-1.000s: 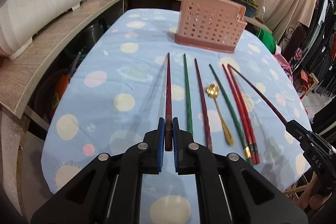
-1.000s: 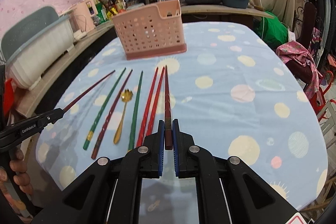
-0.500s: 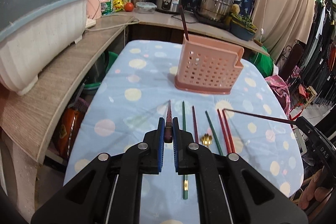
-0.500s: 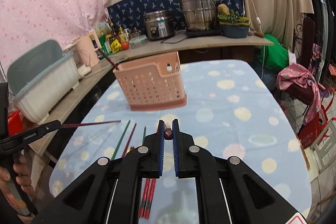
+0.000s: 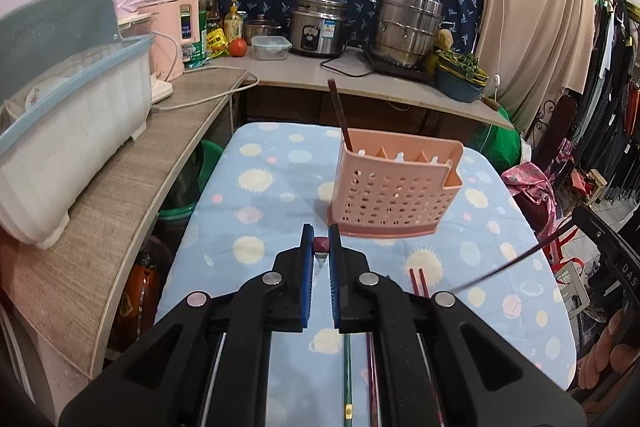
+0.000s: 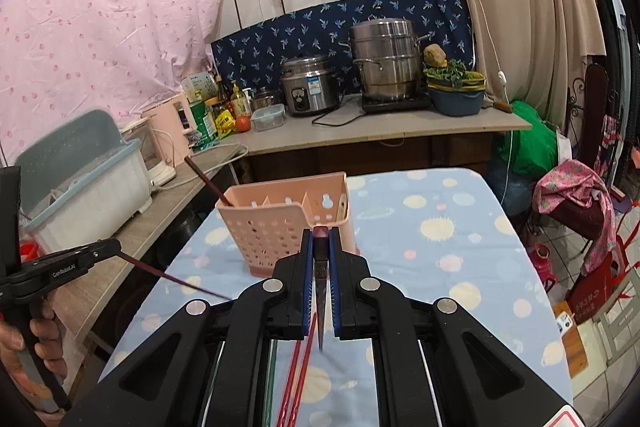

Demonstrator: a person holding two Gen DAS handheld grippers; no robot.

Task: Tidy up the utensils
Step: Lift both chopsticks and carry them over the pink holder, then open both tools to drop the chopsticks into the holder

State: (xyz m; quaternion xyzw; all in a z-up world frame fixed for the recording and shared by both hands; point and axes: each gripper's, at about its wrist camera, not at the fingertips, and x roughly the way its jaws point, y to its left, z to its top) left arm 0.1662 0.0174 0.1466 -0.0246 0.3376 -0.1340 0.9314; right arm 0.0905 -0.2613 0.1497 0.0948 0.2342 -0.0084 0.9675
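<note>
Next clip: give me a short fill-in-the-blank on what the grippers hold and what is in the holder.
1. Each gripper, left gripper and right gripper, is shut on a dark red ____.
2. The perforated utensil holder is coloured ____.
3. Already standing in the holder is ____ chopstick.
4. The tablecloth is light ____ with dots.

Missing: chopstick; pink; one; blue

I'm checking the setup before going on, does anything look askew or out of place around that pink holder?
One thing: the dark chopstick already in the pink holder leans sharply out of its end compartment instead of standing upright. Nothing looks spilled or damaged.
</note>
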